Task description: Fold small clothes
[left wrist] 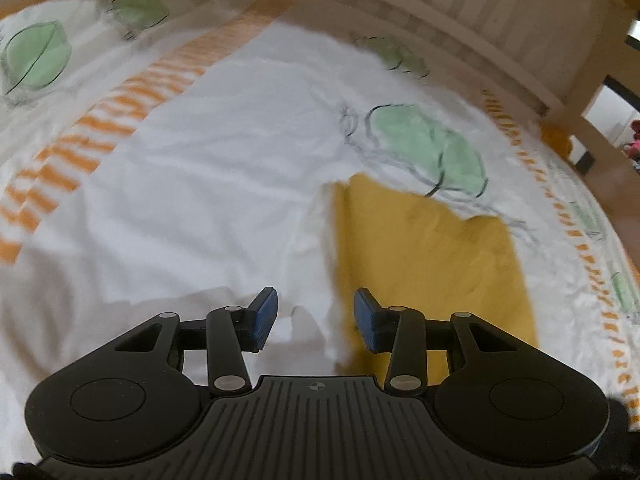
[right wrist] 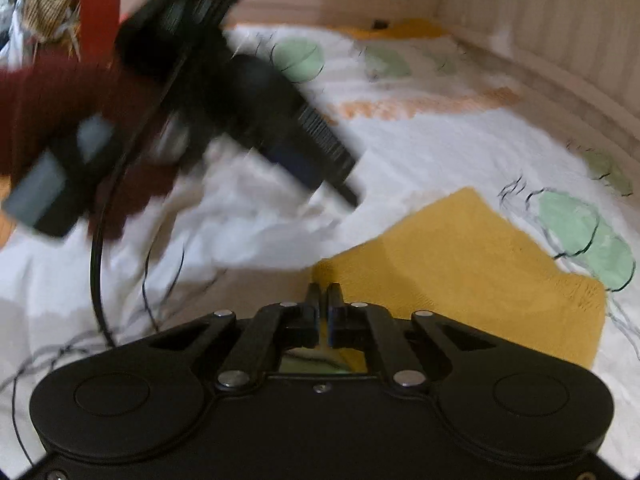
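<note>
A small mustard-yellow cloth (left wrist: 428, 256) lies flat on a white bed sheet, folded into a rough rectangle; it also shows in the right wrist view (right wrist: 472, 276). My left gripper (left wrist: 316, 316) is open and empty, hovering above the cloth's left edge. My right gripper (right wrist: 324, 300) has its jaws closed at the cloth's near left corner; whether fabric is pinched between them I cannot tell. The left gripper (right wrist: 312, 160) shows blurred in the right wrist view, held by a hand in a dark red sleeve, above the sheet to the left of the cloth.
The white sheet (left wrist: 224, 168) has green leaf prints and orange striped bands. A pale ribbed headboard or wall (left wrist: 500, 16) runs along the far side. A black cable (right wrist: 96, 264) hangs from the left gripper over the sheet. Cluttered items (right wrist: 44, 4) sit at the far left.
</note>
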The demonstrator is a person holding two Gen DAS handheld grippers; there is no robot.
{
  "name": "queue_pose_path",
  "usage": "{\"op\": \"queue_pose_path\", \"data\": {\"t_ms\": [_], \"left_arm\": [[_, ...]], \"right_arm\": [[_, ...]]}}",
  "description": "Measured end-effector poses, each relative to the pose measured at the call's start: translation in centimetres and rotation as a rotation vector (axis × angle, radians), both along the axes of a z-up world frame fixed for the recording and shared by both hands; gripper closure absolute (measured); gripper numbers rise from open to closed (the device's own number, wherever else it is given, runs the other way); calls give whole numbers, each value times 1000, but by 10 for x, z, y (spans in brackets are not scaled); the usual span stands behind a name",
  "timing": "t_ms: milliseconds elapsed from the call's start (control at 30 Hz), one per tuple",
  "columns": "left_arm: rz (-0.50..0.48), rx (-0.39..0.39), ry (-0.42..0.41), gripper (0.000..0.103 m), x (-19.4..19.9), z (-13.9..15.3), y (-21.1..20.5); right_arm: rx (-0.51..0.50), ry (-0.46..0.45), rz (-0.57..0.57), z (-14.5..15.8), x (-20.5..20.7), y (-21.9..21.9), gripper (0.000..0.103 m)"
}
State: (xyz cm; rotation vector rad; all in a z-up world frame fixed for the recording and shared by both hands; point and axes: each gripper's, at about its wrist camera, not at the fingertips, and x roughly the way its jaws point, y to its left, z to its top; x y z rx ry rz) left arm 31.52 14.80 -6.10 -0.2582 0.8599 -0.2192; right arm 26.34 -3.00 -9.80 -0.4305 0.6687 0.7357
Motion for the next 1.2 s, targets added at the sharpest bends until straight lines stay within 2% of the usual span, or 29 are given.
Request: {"op": "queue_pose_path", "data": {"t_ms": [67,167,267,367,533,600,667,800,933,1033,1200], "left_arm": [[-28,3,-16,62,7,4,-15],[-79,32,-40,62,21,3,-40],[-103,63,-25,62,35,-9,-59],[-90,131,57,59,46,-30,-68],[-40,13,83,57,39,-46,-45],[-40,10,70,56,34,-48,-44],[-40,14,55,56,31,-50,-44],[-30,8,54,56,32,-47,-47],[-33,-4,55,56,31,-49,-44],[-25,-14,55,55,31,-50,-43],[-24,-14,67,53,33,-49,-44]], "right_arm": [[13,22,-11,-8,4,-2,92],[72,45,-36,-11,5,-10,84],[102,49,-46,-8,1,-22,84],[149,79,-81,-5,4,-39,63],[231,88,-175,11,15,-88,49],[276,80,-235,19,28,-110,39],[313,79,-294,25,47,-127,35],[362,72,-352,24,90,-140,35],[391,166,-418,5,142,-143,35],[362,203,-487,-7,167,-151,35],[321,179,-565,-7,189,-158,35]]}}
